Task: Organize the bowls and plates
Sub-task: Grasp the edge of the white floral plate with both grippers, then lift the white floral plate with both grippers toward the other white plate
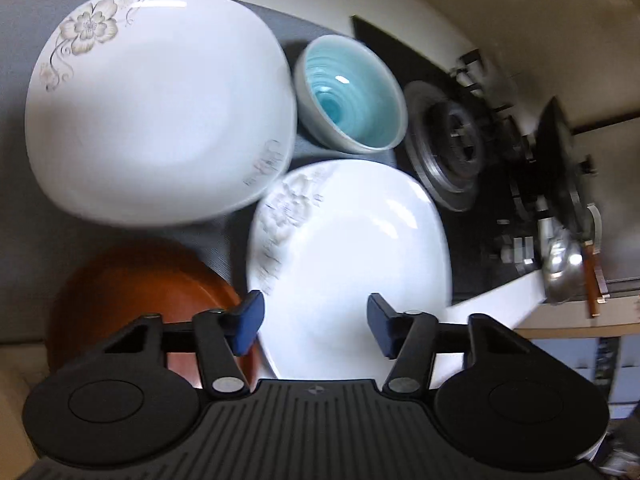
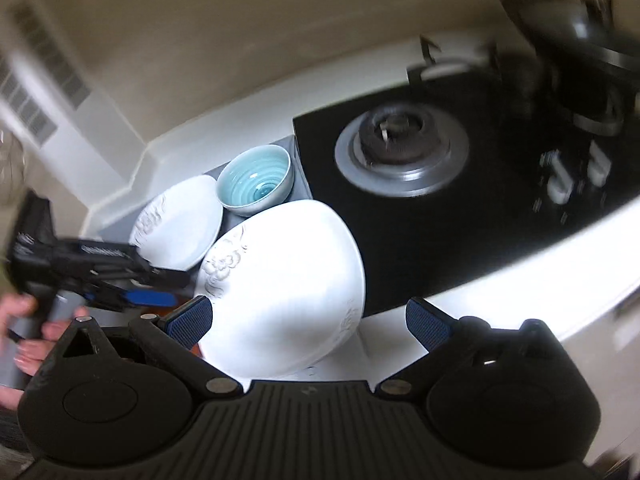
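Note:
Two white plates with flower prints lie on a grey mat: the far one (image 1: 156,108) (image 2: 180,220) and the near one (image 1: 352,256) (image 2: 284,292). A light-blue bowl (image 1: 352,96) (image 2: 256,180) stands behind them by the stove. A brown bowl (image 1: 132,292) sits at the near left. My left gripper (image 1: 316,324) is open and empty, above the near plate's front edge; it also shows in the right wrist view (image 2: 148,300). My right gripper (image 2: 308,324) is open and empty, above the near plate's front rim.
A black gas stove (image 2: 440,208) (image 1: 460,148) with a burner lies right of the mat. A pan and a metal pot (image 1: 564,268) stand at its far side. The white counter edge (image 2: 520,280) runs to the right.

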`<state>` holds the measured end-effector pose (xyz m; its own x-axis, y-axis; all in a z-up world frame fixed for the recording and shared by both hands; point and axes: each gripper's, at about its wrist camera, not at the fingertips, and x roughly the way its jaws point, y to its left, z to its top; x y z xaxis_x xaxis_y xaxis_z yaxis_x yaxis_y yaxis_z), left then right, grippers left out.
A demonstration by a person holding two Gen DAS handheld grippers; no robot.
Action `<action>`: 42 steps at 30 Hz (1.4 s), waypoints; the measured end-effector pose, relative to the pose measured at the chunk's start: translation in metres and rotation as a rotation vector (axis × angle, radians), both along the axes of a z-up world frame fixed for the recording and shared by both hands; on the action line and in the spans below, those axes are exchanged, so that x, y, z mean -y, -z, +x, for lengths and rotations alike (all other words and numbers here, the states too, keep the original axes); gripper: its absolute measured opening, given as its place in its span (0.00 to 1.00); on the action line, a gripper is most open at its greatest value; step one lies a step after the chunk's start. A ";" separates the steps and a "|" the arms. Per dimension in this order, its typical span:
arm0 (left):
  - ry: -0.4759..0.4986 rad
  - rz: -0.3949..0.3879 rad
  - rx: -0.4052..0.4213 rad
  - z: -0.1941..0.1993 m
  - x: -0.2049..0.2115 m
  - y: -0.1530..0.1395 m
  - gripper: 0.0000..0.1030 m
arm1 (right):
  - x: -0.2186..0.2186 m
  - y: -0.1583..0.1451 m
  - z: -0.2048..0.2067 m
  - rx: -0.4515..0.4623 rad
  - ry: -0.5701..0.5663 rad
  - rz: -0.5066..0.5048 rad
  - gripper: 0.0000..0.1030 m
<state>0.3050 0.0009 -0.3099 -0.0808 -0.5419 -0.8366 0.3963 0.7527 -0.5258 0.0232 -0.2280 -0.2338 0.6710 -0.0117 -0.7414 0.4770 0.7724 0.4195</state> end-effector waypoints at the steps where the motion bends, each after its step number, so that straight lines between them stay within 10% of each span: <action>1: 0.012 0.012 0.010 0.001 0.003 0.003 0.52 | 0.004 0.004 0.000 0.009 0.010 0.020 1.00; 16: -0.082 0.079 -0.122 0.024 0.019 0.054 0.42 | 0.073 0.100 0.029 0.014 0.126 0.374 0.98; 28: -0.071 0.077 -0.083 0.014 0.022 0.049 0.43 | 0.075 0.141 0.056 -0.009 0.114 0.490 0.23; 38: -0.075 0.003 -0.170 0.003 0.009 0.060 0.45 | 0.069 0.132 0.047 0.024 0.080 0.386 0.16; 42: -0.076 -0.053 -0.201 0.000 0.012 0.064 0.66 | 0.072 0.136 0.050 0.021 0.068 0.405 0.17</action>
<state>0.3050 -0.0107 -0.3737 -0.2005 -0.5958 -0.7777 0.2229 0.7453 -0.6284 0.0733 -0.3000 -0.3694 0.6934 0.2340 -0.6816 0.5094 0.5099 0.6932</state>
